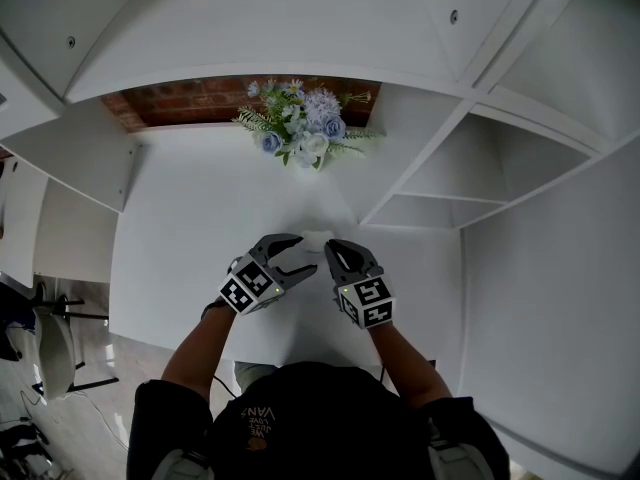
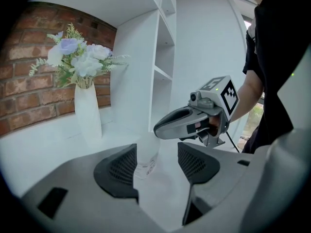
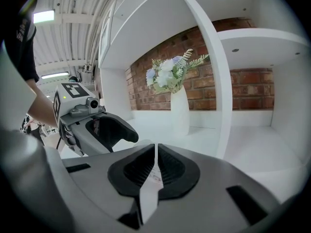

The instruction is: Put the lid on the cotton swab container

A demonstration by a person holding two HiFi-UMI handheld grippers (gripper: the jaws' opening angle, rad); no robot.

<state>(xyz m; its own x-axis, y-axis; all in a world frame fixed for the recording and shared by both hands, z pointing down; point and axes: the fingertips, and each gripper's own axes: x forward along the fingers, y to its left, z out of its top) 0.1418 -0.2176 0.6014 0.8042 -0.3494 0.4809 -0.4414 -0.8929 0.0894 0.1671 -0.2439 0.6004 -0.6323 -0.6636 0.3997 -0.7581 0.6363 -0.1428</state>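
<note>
The white desk (image 1: 190,218) carries a vase of flowers (image 1: 300,138) at 12 o'clock, well apart from the work. Near the middle of the head view the two grippers face each other. The left gripper (image 1: 300,256) reaches in from 8 o'clock with its jaws spread wide and released. It straddles the cotton swab container (image 1: 317,239), and neither pad visibly presses on it. The right gripper (image 1: 333,255) reaches in from 4 o'clock with its jaws clenched almost together, leaving only a thin slit between the pads, and its tip is just over the container's top.

The container stands on the desk between the two grippers. It is upright, its long axis vertical and its top pointing up, with a printed label low on its side.

No view shows a separate lid, or whether one already sits on top. I judge the task to be at its closing step, with the seating of the lid still unconfirmed.
</note>
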